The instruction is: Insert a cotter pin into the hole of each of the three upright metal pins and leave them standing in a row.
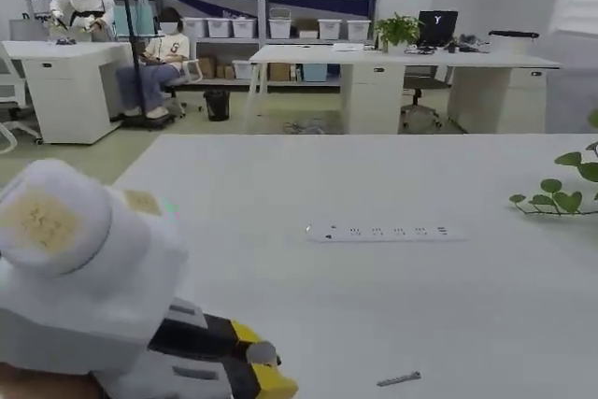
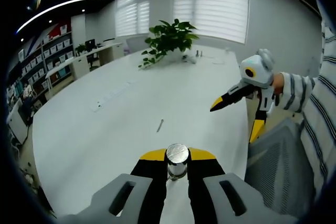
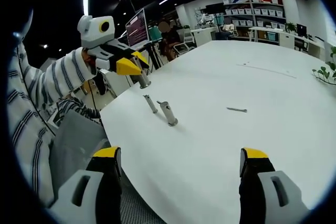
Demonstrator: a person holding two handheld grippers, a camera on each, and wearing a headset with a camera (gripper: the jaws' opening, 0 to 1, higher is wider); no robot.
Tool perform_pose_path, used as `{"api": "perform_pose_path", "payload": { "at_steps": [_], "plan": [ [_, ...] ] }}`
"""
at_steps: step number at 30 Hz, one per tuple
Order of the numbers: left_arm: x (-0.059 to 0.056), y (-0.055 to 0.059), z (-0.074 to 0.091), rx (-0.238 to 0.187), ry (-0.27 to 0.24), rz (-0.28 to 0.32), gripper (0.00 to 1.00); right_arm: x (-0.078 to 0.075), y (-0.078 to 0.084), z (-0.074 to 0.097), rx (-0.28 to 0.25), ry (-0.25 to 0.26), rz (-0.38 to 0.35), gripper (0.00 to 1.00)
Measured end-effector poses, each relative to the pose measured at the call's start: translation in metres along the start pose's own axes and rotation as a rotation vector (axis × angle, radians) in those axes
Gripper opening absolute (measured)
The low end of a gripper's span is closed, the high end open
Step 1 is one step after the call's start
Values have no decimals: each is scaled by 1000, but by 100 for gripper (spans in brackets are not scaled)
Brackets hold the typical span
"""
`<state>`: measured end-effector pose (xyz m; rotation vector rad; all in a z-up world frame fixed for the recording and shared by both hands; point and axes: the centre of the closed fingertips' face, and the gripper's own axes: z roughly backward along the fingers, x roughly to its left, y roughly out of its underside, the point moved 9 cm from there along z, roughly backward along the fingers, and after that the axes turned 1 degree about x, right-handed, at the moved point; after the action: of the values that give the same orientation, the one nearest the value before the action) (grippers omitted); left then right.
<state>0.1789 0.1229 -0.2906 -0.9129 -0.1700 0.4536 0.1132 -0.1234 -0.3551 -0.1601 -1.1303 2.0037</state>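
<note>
My left gripper [image 2: 177, 157] is shut on a short steel pin [image 2: 177, 167], held above the white table near its front edge; the head view shows the same gripper [image 1: 266, 373] at the bottom left with the steel pin [image 1: 260, 354] between its yellow tips. My right gripper [image 3: 178, 166] is wide open with nothing between its jaws, off the table's edge; the left gripper view shows the right gripper [image 2: 231, 125] to the right. Two more metal pins [image 3: 150, 103] [image 3: 168, 113] rest on the table below the left gripper [image 3: 134, 66]. A thin cotter pin [image 1: 399, 379] [image 3: 236, 109] [image 2: 160, 125] lies loose on the table.
A white power strip [image 1: 378, 232] lies mid-table. A leafy plant [image 1: 561, 193] reaches in from the right edge of the table [image 1: 280, 184]. Beyond it are desks, shelves of bins and people seated at the far left.
</note>
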Motion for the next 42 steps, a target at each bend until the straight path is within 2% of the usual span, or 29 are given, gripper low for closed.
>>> {"api": "perform_pose_path", "payload": {
  "at_steps": [3,7,9,20,34,42],
  "plan": [
    [-7,13,-2,9,9,6,10,2,0,-1,-3,-3,-4,93],
    [-14,26,-3,22,12,33,10,4,1,-2,-4,-2,-11,93],
    [-18,31,-3,31,12,28,10,5,2,-2,-6,-1,-17,93],
    [-39,47,-9,71,28,-47,10,10,5,-5,5,-9,-14,93],
    [-50,66,-34,85,8,-41,10,0,10,5,-10,43,-48,93],
    [-54,69,-51,99,4,-84,10,-1,13,6,-14,52,-64,93]
  ]
}}
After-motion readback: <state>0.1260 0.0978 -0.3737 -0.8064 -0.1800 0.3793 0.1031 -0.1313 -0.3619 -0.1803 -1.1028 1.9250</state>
